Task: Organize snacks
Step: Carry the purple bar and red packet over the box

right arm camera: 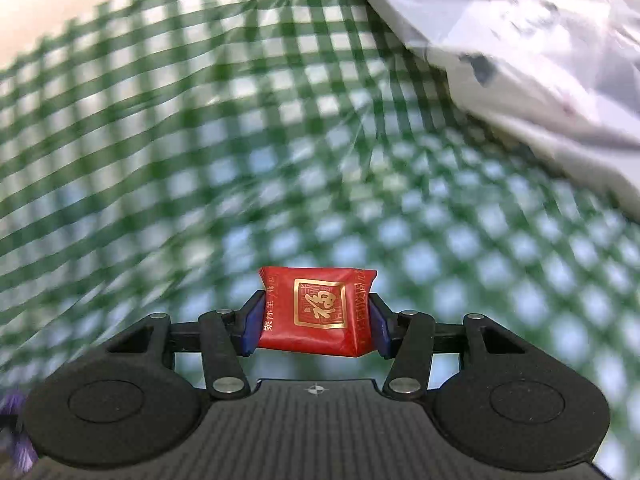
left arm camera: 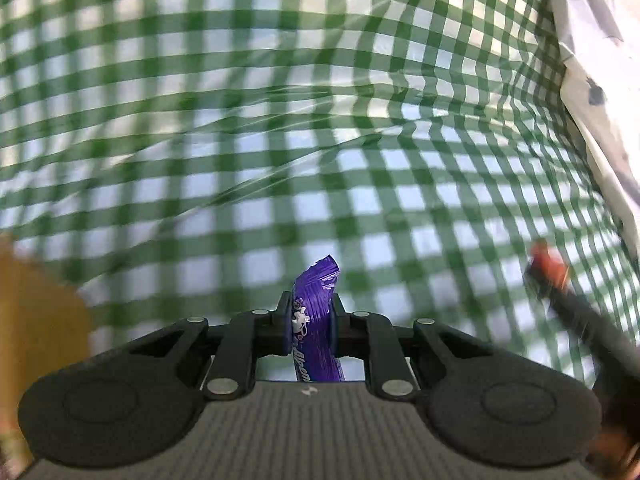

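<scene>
My left gripper [left arm camera: 311, 322] is shut on a thin purple snack wrapper [left arm camera: 314, 312] that stands upright between the jaws, above the green and white checked tablecloth [left arm camera: 240, 140]. My right gripper [right arm camera: 316, 318] is shut on a red snack packet [right arm camera: 318, 310] with a gold square emblem, held flat between the blue pads [right arm camera: 249, 326]. The right gripper and its red packet also show blurred at the right of the left wrist view [left arm camera: 548, 266]. A blurred bit of the purple wrapper shows at the lower left of the right wrist view [right arm camera: 16, 432].
A white plastic bag with dark print lies at the right, in the left wrist view [left arm camera: 600, 80] and in the right wrist view [right arm camera: 520, 40]. A blurred yellow-orange object [left arm camera: 36, 312] sits at the left edge. The cloth is wrinkled.
</scene>
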